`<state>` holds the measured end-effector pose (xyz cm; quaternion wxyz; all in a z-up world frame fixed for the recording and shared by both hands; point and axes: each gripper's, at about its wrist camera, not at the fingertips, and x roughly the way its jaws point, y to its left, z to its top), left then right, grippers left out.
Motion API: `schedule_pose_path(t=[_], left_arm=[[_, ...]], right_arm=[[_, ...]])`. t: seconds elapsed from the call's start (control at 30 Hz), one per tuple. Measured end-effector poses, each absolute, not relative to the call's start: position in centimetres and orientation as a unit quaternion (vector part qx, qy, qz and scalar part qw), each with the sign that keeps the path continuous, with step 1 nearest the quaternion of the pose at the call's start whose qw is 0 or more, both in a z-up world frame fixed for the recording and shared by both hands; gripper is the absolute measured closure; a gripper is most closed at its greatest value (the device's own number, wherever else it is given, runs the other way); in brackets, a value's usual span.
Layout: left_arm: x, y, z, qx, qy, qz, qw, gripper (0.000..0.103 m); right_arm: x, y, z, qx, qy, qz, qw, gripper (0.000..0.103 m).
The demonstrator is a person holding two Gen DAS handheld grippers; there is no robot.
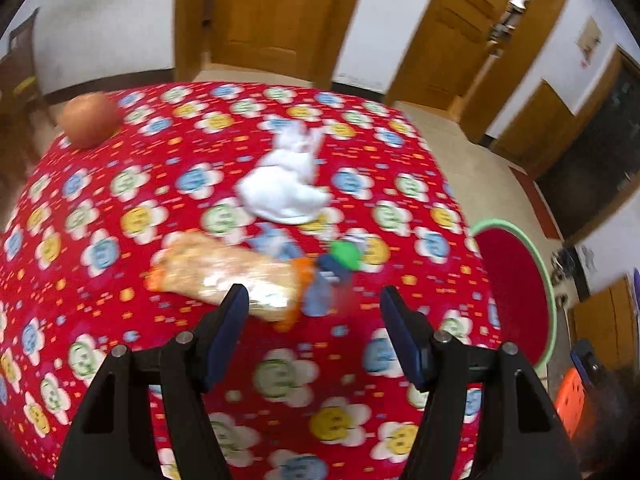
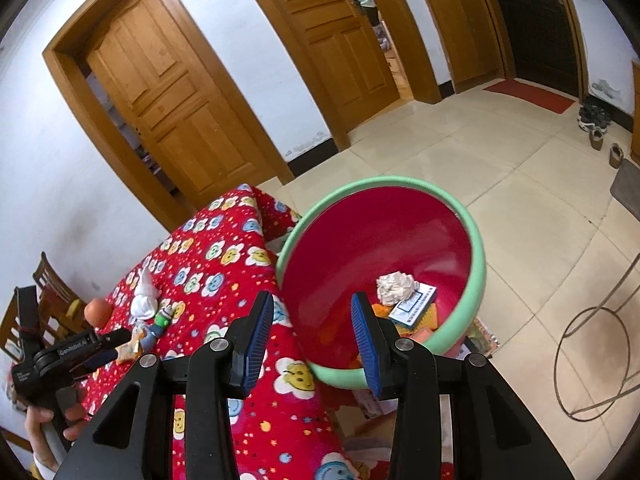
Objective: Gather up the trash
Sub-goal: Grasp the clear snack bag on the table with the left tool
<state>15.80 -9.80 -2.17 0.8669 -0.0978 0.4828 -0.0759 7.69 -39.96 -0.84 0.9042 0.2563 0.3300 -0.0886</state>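
Observation:
On the red flowered tablecloth (image 1: 120, 280) lie an orange snack bag (image 1: 224, 272), a white crumpled plastic bag (image 1: 286, 180), a small bottle with a green cap (image 1: 336, 268) and a crumpled blue wrapper (image 1: 272, 240). My left gripper (image 1: 314, 302) is open and empty just above the table, its left finger over the snack bag's near end. My right gripper (image 2: 312, 312) is open and empty over the red basin with a green rim (image 2: 476, 248), which holds a white paper ball (image 2: 394, 286), a printed box (image 2: 412, 306) and orange scraps.
An orange (image 1: 88, 120) sits at the table's far left corner. The basin stands beside the table's right edge (image 1: 512, 280). Wooden doors line the far wall. A wire stand (image 2: 592, 344) and shoes (image 2: 596, 128) are on the tiled floor. The left gripper shows in the right wrist view (image 2: 112, 346).

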Motion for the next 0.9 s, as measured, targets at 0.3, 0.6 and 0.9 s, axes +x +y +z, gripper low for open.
schedule_pose_path(t=[0.3, 0.6, 0.9], left_arm=[[17.4, -5.9, -4.2, -0.170, 0.505, -0.029, 0.846, 0.031], [19.9, -5.2, -5.3, -0.193, 0.508, -0.009, 0.839, 0.031], [20.2, -6.3, -5.9, -0.153, 0.507, -0.015, 0.848, 0.032]], right_arm=[[8.1, -39.2, -0.8, 0.247, 0.336, -0.083, 0.905, 0.062], [8.5, -39.4, -1.3, 0.249, 0.342, -0.087, 0.902, 0.062], [8.7, -39.3, -1.4, 0.249, 0.345, -0.084, 0.901, 0.062]])
